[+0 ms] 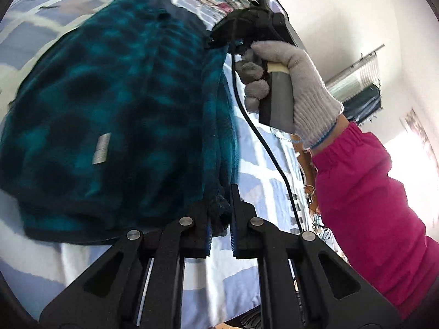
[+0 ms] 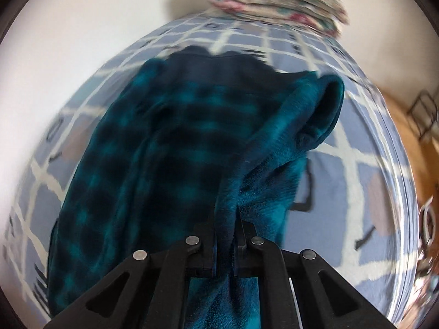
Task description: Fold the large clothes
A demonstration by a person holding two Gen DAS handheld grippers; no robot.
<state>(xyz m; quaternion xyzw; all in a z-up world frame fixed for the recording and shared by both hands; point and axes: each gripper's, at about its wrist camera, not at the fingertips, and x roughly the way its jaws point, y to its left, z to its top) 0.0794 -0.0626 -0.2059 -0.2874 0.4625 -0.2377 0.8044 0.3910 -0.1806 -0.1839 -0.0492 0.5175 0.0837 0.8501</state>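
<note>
1. Left gripper (image 1: 221,227): clamped on a bunched edge of the fleece (image 1: 109,115), dark fabric pinched between the pads, jaws nearly together.
2. Right gripper (image 2: 226,242): closed on another thick fold of the same fleece (image 2: 153,148), cloth filling the narrow gap; seen also in the left view (image 1: 219,37), gripped by a gloved hand (image 1: 296,87) at the far end of the same edge.
3. Two grips spaced along one edge: probably to keep that side taut and level, so the lifted layer comes over as a straight fold rather than a crumpled one.
4. Fleece: lying on the bed (image 2: 343,181), mostly toward its middle, bulk resting flat on the checked sheet, held edge raised off it; a loose sleeve-like lobe sagging toward the bed's right edge.
5. Grey label (image 1: 101,148) facing up on the flat part, suggesting an inner side exposed.
6. Folded floral quilt (image 2: 274,2) at the bed's far edge, well apart from the fleece, out of the fold's way.
7. Cable (image 1: 263,142) hanging from the right gripper's handle, just beside the raised edge; possible snag risk.
8. Motion blur in both views; finer detail of the weave impossible to tell.
</note>
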